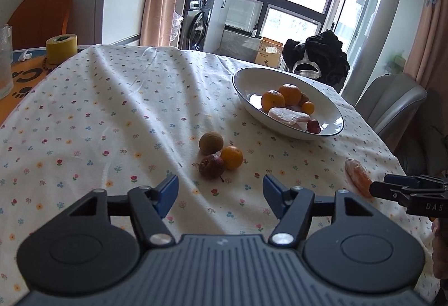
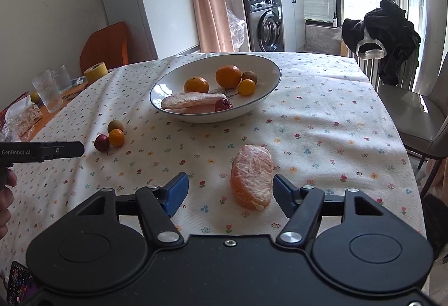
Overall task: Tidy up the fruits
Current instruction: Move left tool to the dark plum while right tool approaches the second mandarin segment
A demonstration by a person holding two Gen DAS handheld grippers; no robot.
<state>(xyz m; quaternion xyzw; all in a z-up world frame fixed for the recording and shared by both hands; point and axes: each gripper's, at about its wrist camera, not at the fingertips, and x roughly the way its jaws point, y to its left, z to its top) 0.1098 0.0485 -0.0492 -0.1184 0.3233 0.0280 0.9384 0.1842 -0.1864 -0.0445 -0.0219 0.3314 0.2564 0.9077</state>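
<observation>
A white bowl [image 1: 330,109] [image 2: 268,65] on the flowered tablecloth holds oranges [image 1: 289,94] [image 2: 228,76], peeled fruit pieces [image 2: 193,101] and a small red fruit. In front of my open left gripper [image 1: 220,195] lie a brown fruit [image 1: 210,142], a small orange [image 1: 231,157] and a dark red fruit [image 1: 211,166], close together. A peeled orange segment [image 2: 252,175] [image 1: 358,177] lies just ahead of my open right gripper [image 2: 229,194], nearer its right finger. Nothing is between either gripper's fingers.
A yellow tape roll [image 1: 61,46], drinking glasses [image 2: 47,90] and a plastic bag [image 2: 22,115] stand at the table's left. A grey chair [image 2: 414,115] sits at the right edge, with a black garment [image 2: 383,34] draped over another chair behind.
</observation>
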